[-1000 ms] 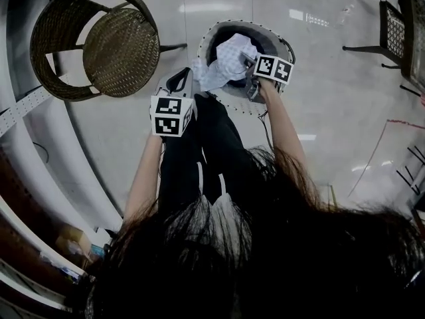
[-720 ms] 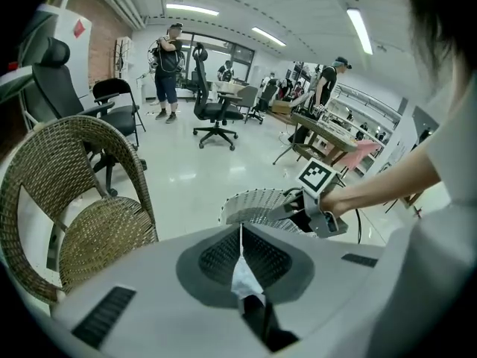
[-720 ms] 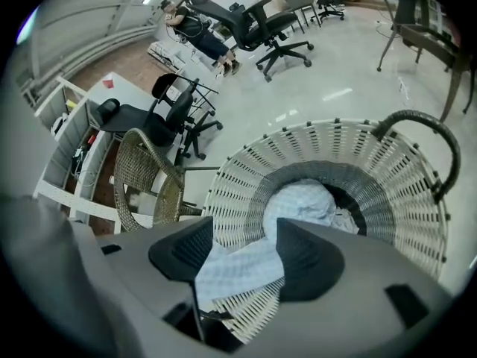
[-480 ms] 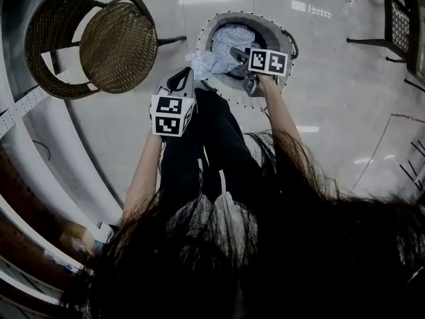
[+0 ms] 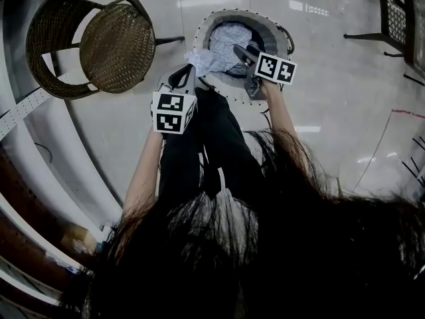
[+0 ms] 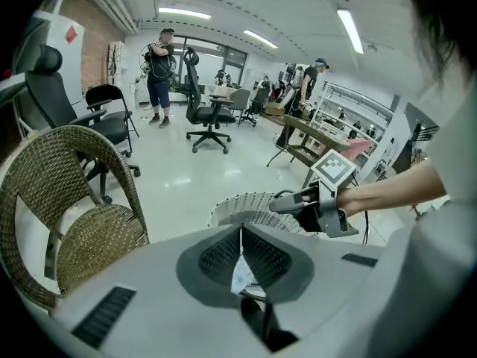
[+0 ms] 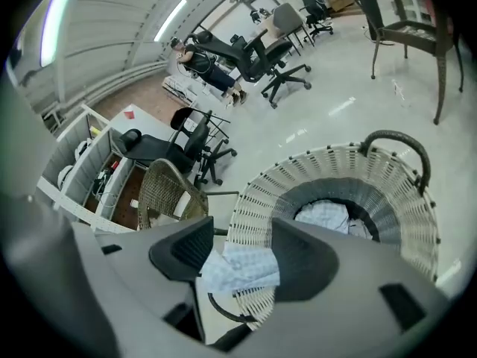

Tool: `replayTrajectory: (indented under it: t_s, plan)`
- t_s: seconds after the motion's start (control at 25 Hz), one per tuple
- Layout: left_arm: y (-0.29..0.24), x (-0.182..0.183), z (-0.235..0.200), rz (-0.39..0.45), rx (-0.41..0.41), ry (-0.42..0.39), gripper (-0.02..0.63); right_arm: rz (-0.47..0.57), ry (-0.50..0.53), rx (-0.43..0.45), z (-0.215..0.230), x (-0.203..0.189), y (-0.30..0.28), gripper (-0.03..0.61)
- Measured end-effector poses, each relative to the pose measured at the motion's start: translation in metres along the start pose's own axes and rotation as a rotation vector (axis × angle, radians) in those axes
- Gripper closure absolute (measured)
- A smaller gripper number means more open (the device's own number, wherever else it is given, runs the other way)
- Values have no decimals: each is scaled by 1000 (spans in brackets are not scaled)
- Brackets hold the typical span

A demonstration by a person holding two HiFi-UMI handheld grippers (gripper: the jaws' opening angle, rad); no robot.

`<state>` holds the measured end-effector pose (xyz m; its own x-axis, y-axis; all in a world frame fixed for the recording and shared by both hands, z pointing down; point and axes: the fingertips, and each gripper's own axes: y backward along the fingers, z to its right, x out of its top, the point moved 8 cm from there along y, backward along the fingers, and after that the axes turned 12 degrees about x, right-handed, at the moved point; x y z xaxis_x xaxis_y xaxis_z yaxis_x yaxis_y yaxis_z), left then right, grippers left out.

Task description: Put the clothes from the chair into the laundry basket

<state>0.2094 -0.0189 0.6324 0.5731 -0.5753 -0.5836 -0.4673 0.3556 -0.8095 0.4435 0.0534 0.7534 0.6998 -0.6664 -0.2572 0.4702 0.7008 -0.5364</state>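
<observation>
The white wicker laundry basket (image 5: 229, 13) stands on the floor ahead of my knees, with pale patterned clothes (image 5: 229, 38) lying inside. One end of a garment (image 5: 207, 62) hangs over the basket's left rim. My left gripper (image 5: 179, 78) sits beside that rim, shut on a thin fold of this cloth (image 6: 242, 274). My right gripper (image 5: 240, 50) hovers over the basket; its jaws have just been opening and stand apart. The draped cloth (image 7: 242, 268) shows beyond the gap, not pinched. The brown wicker chair (image 5: 99, 42) at the left has a bare seat.
A dark metal chair (image 5: 395, 18) stands at the far right. My legs in black trousers (image 5: 212, 145) are just behind the basket. Office chairs (image 6: 205, 118) and people stand further off in the room. A white curved base (image 5: 40, 145) runs along the left.
The right gripper's jaws have parted and the garment it held up has dropped into the basket, one end left over the left rim. The left gripper has stayed put.
</observation>
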Motion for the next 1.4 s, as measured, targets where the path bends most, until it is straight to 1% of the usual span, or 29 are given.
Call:
replayTrajectory:
  t_s: [0.24,0.4,0.52,0.68,0.84,0.96,1.12,1.24,1.4]
  plan:
    - [22,13,8,33,0,-16,592,80,34,50,-31,3,28,325]
    - [48,24,12,77,-5,-7,592,132,89,55,-54,1,49,325]
    - [68,33,10,122,-8,-6,592,153,110,96,-84,-3,57,327]
    - [95,38,7,172,-16,-7,592,176,175,110,-125,-9,71,332]
    - [128,36,-3,220,-24,-10,592,224,214,151,-179,-21,81,385]
    - [159,27,-11,251,-31,-14,592,266,241,180,-219,-37,92,417]
    - [206,2,-25,281,-27,-19,592,292,282,205,-269,-76,103,448]
    - [239,-21,-40,314,-20,-8,592,280,339,212,-302,-108,106,456]
    - [279,-54,-59,351,-8,26,592,243,449,199,-342,-149,105,462]
